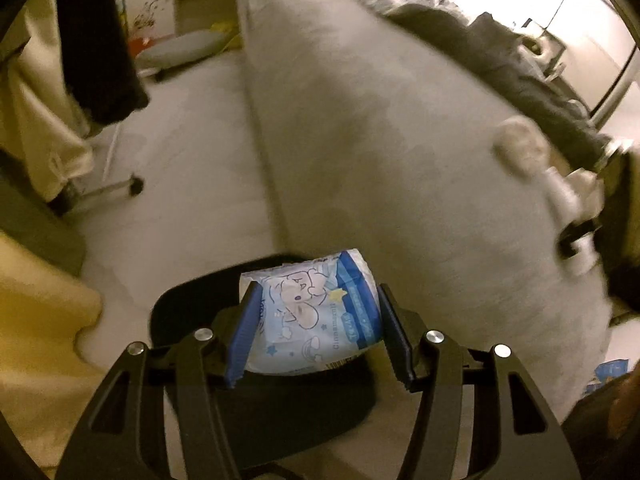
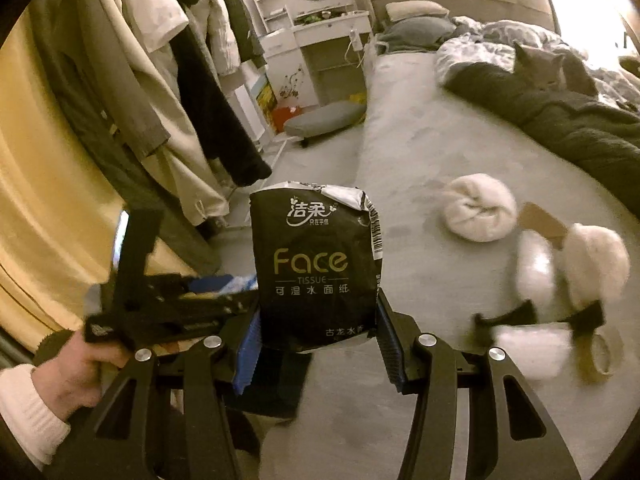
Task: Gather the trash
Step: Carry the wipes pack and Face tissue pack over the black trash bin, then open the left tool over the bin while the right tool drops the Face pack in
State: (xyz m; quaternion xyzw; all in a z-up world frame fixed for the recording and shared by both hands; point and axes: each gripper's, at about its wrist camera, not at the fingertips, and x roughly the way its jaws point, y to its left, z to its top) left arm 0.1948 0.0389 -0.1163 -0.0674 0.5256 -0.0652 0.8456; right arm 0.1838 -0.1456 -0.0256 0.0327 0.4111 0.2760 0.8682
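Observation:
My left gripper (image 1: 316, 300) is shut on a light blue and white tissue packet (image 1: 316, 320) with a cartoon print, its pads pressing on both sides. It hangs over a black container (image 1: 180, 312) on the floor beside the bed. My right gripper (image 2: 318, 312) is shut on a crumpled black "Face" tissue packet (image 2: 316, 264), held upright. In the right wrist view the left gripper (image 2: 168, 308) shows at the left, carried by a hand (image 2: 80, 364) in a white sleeve. The dark container (image 2: 276, 384) lies partly hidden below my fingers.
A grey bed (image 2: 420, 140) fills the right side, with a dark blanket (image 2: 560, 120) and a cat (image 2: 540, 64) on it. White round bundles (image 2: 480, 212), a cardboard scrap (image 2: 540, 220) and a tape roll (image 2: 604, 354) lie on the bed. Hanging clothes (image 2: 180, 80) stand at the left. Another blue wrapper (image 1: 610, 372) is at the far right.

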